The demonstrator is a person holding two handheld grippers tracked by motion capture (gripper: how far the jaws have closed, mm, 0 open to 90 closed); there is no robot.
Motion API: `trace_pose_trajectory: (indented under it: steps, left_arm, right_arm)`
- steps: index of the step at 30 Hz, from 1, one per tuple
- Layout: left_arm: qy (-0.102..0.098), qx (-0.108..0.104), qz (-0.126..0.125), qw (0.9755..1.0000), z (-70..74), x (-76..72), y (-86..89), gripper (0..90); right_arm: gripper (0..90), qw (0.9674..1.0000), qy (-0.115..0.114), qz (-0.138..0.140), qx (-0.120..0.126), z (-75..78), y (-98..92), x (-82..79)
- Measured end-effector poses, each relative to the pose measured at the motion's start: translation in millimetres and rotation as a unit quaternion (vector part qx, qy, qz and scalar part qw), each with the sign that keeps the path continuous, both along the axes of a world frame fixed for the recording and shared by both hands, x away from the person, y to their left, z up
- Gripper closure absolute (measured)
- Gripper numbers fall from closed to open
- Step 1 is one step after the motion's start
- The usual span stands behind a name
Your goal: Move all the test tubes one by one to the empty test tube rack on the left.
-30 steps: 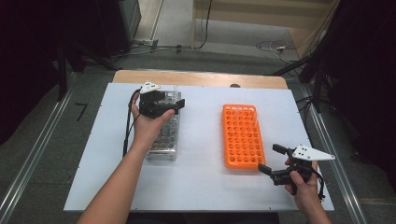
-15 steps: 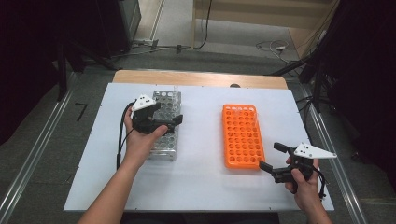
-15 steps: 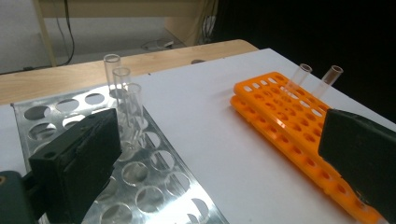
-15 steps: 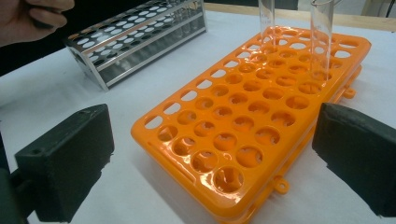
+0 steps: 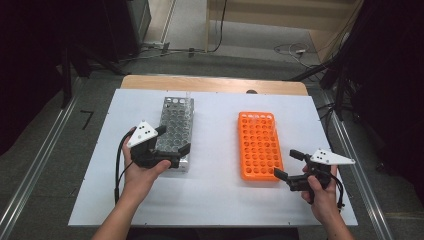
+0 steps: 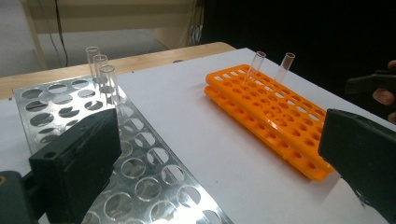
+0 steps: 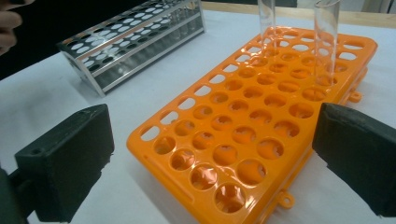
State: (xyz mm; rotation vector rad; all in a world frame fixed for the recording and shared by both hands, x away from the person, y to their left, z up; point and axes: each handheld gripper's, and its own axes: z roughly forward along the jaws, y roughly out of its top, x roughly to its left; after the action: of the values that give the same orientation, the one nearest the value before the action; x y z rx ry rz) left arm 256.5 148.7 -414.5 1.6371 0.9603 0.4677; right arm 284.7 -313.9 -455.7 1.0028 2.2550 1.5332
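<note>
Three glass tubes point(image 6: 100, 70) stand at the far end of the metal rack point(image 5: 175, 131) and two point(image 7: 324, 42) already stand in the orange rack point(image 5: 258, 145) on the counter point(image 5: 215, 200), so most moving looks left, while the left gripper point(image 5: 172, 142) and right gripper point(image 5: 286, 164) have jaws wide apart, holding nothing.

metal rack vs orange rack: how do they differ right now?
The metal rack is shiny perforated steel with open sides; the orange rack is moulded plastic. The left gripper view shows three clear tubes in the metal rack's far corner and two at the orange rack's far end. The open left gripper hangs over the metal rack's near end; the open right gripper sits beside the orange rack's near corner. Both lie lengthwise on the white table, mostly empty.
</note>
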Motion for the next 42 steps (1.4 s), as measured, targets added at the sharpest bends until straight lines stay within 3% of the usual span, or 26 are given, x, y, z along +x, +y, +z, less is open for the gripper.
trace_pose_trajectory:
  steps: [11, 28, 34, 42]
  left_arm:
    - [0.006, -0.002, -0.008, 1.0000, -19.4, -24.9, 8.8, 0.0]
    - [0.017, -0.007, -0.012, 0.9998, -30.5, -31.6, 8.5, 0.0]
    - [0.020, -0.012, -0.010, 0.9997, -31.6, -31.1, 8.1, 0.0]
    - [0.023, -0.014, -0.009, 0.9996, -33.1, -31.1, 8.9, 0.0]
  right_arm:
    - [0.0, 0.9996, 0.014, -0.017, -0.017, 2.5, 5.9, 21.4]
    - [0.0, 0.9989, 0.020, -0.032, -0.028, 16.4, 11.0, 71.4]
    - [5.5, 0.9977, 0.033, -0.047, -0.035, 16.3, 13.6, 87.1]
    - [24.3, 0.9947, 0.055, -0.068, -0.055, 6.4, 20.2, 103.9]
